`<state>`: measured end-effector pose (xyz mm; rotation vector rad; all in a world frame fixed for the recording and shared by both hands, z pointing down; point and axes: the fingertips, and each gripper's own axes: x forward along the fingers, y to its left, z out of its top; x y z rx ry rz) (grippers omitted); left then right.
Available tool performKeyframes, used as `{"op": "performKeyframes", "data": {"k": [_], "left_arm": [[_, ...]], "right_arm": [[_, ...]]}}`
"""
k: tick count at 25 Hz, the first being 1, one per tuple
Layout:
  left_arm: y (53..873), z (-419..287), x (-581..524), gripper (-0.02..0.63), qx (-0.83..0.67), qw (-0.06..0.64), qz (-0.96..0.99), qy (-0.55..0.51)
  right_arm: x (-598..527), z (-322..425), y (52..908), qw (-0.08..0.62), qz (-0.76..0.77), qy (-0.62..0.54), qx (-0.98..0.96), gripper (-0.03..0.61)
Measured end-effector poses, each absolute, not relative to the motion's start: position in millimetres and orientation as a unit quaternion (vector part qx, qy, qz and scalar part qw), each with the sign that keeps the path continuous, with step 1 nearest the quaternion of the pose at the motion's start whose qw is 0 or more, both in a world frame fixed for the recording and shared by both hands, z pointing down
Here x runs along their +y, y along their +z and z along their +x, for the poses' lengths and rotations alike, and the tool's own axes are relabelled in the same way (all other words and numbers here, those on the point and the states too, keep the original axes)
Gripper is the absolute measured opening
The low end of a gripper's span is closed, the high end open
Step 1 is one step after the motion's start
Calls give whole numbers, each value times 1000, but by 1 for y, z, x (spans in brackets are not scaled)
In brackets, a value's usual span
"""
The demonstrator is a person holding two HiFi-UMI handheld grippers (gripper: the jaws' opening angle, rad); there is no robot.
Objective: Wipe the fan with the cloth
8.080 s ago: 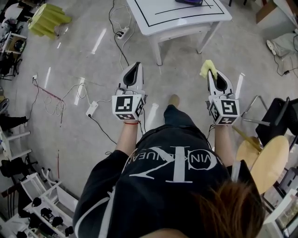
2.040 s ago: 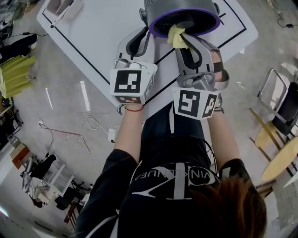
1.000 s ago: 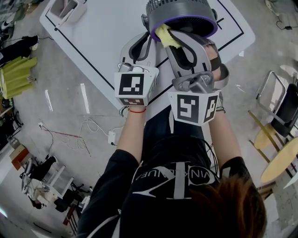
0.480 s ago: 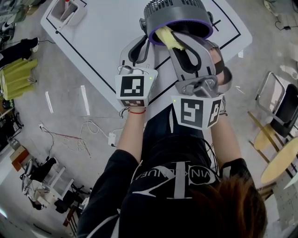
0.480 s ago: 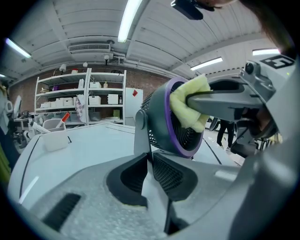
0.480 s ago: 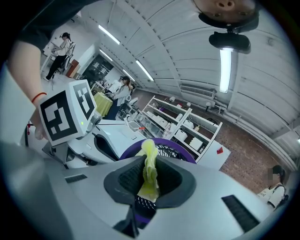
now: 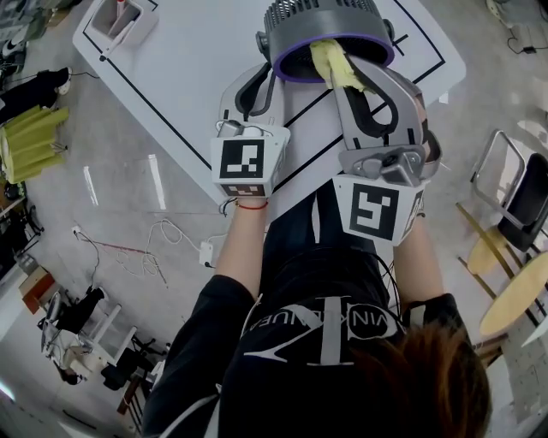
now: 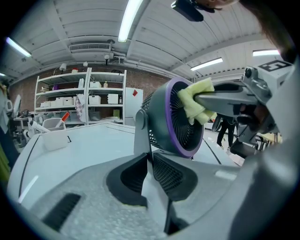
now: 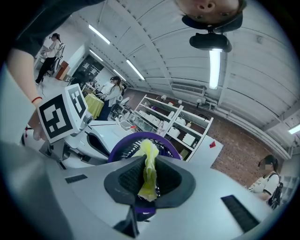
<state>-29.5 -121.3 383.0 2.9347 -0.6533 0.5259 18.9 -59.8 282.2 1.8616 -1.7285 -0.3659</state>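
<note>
Moved: the cloth [image 7: 336,62] and the right gripper [image 7: 349,81] now sit further toward 3 o'clock along the fan's front than half a second ago. The left gripper [image 7: 265,64] holds the same spot.
Left gripper: jaws narrow. They appear to pinch the side bracket [image 8: 140,131] of the fan, steadying it from 9 o'clock.
Fan: the fan [image 7: 325,21] stands on the white table [image 7: 188,77] at 12 o'clock in the head view, with its purple ring facing the person.
Cloth: yellow and bunched. It presses high on the grille [image 8: 183,126], at about 1 o'clock on the fan's face in the left gripper view.
Right gripper: jaws clamp the cloth, which stands as a thin upright fold between the pads.
Risk, snag: the fold looks slim, so a drag across the slats could likely catch it and pull it from the pads.
Risk, tilt: a hard push at the top of the face may tip the fan head back or skid the fan, since only one side is braced.
Risk, contact: if the cloth slides back, bare fingertips could scrape the grille.
Left gripper view only: the fan in profile, the cloth against the grille, and a tray [image 8: 56,139] at 9 o'clock.
Right gripper view only: how little cloth the pads hold.
Head view only: both grippers side by side, and the near table edge.
</note>
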Motion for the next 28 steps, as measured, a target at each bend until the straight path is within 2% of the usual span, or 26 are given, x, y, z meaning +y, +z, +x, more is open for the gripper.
{"op": "performKeyframes", "data": {"k": [28], "left_arm": [[382,-29,-122,51,-200,50,962,177]], "right_arm": [[-32,44,328,315,720,-55,-616,41]]}}
